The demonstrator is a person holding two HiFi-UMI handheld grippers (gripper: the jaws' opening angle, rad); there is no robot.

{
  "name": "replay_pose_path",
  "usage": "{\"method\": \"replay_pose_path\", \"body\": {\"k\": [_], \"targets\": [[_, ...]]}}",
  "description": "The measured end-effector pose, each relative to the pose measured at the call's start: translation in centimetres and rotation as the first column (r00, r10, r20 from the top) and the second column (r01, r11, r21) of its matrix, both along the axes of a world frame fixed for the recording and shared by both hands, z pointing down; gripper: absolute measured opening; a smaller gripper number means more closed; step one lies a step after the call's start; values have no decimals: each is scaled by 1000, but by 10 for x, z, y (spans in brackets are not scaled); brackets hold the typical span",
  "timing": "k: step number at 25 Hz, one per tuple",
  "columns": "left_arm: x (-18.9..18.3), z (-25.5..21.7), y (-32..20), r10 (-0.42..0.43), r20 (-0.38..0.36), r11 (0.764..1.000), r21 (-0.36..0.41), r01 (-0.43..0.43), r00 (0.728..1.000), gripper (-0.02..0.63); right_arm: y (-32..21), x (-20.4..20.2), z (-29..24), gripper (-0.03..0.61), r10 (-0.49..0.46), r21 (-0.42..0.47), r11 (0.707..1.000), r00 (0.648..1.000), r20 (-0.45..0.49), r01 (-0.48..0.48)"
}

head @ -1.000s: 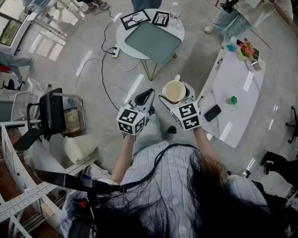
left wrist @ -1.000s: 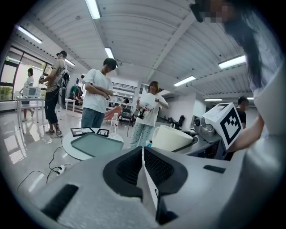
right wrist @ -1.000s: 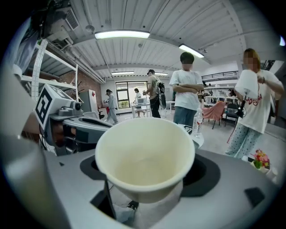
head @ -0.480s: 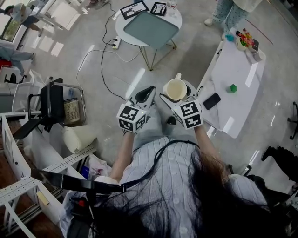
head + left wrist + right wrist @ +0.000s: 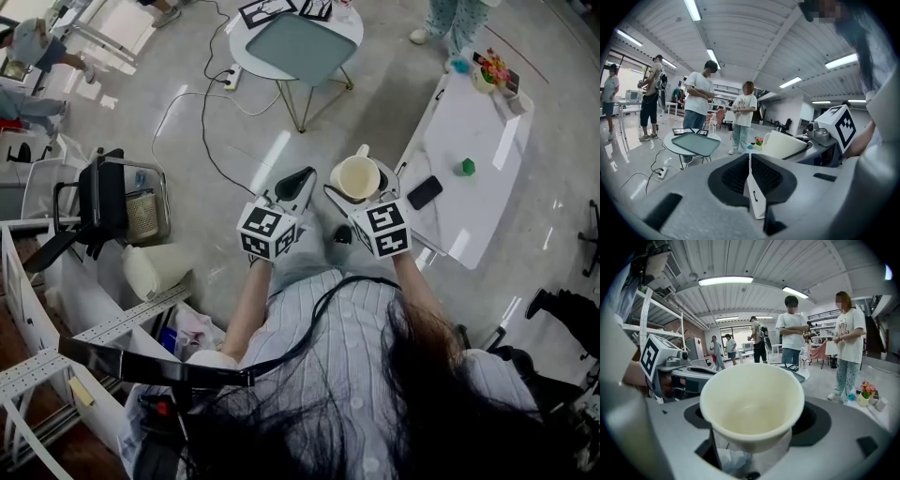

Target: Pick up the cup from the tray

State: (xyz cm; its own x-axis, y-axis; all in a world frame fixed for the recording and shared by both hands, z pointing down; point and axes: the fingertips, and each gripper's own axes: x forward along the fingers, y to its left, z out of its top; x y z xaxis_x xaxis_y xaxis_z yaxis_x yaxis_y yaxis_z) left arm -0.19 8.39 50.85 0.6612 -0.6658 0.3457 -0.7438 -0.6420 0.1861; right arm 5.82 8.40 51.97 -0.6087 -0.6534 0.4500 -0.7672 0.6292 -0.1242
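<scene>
A cream cup [image 5: 358, 175] with a handle is held upright in my right gripper [image 5: 360, 185], which is shut on its lower body. In the right gripper view the cup [image 5: 752, 401] fills the middle, empty inside. My left gripper [image 5: 292, 189] hangs beside it at the left with its jaws shut and nothing between its pads [image 5: 761, 173]. The cup [image 5: 783, 144] shows at the right of the left gripper view. The green tray [image 5: 301, 47] lies bare on a round white table [image 5: 247, 62] well ahead of both grippers.
A long white table [image 5: 487, 131] at the right holds a phone [image 5: 425, 192] and a green block [image 5: 467, 166]. A black chair [image 5: 101, 208] and wire basket [image 5: 142, 219] stand at the left. A cable [image 5: 202, 122] crosses the floor. Two people [image 5: 701, 101] stand by the round table.
Both grippers have kept their pose, the cup still held in the right one. The round table and tray have slid toward the top of the head view.
</scene>
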Motion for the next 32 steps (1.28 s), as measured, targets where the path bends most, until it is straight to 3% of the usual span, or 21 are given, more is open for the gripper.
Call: {"method": "replay_pose_path", "body": {"k": [32], "targets": [[1, -8, -12, 31, 15, 999, 25, -31, 999, 17, -11, 1, -11, 433, 34, 12, 999, 999, 33, -35]]}}
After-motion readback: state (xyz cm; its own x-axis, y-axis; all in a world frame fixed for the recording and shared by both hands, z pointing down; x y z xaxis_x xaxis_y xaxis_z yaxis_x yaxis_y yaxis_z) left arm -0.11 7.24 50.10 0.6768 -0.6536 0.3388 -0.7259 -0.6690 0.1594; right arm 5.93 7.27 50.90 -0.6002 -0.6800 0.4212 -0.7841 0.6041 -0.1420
